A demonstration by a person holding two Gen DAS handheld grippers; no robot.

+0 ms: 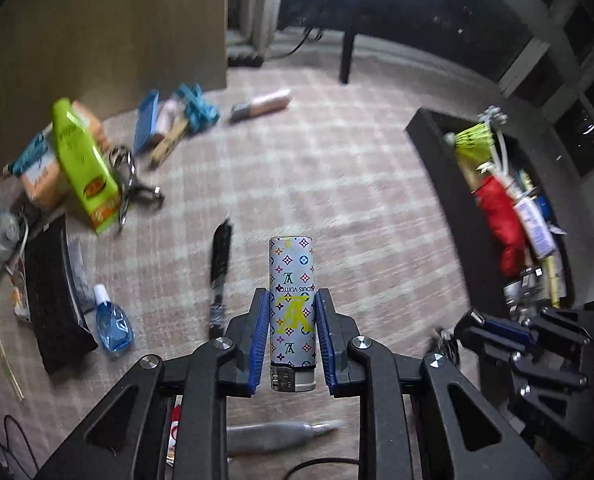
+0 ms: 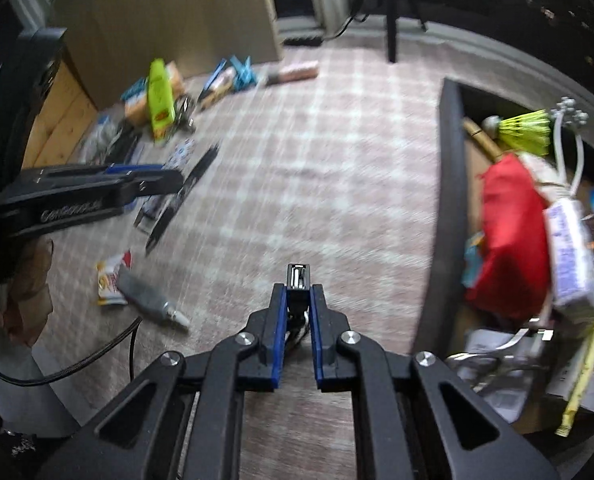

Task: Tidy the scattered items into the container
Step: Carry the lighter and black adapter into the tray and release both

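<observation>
**Both tongs loaded, floor half cleared**

Checked pink carpet (image 1: 317,168) carries the mess. Leftmost, a lime-green carton (image 1: 83,164), a small blue clear bottle (image 1: 113,324) and a black brush (image 1: 220,272) lie unsorted. Left tongs (image 1: 291,316) clench a white monogram-printed lighter (image 1: 291,304); right tongs (image 2: 298,304) pinch a small black plug (image 2: 298,278). Rightmost, the dark open container (image 2: 445,200) already holds a red cloth (image 2: 509,236). Much remains.

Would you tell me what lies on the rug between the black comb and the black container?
Nothing: in the right wrist view the checked rug between the black comb and the black container is bare.
</observation>
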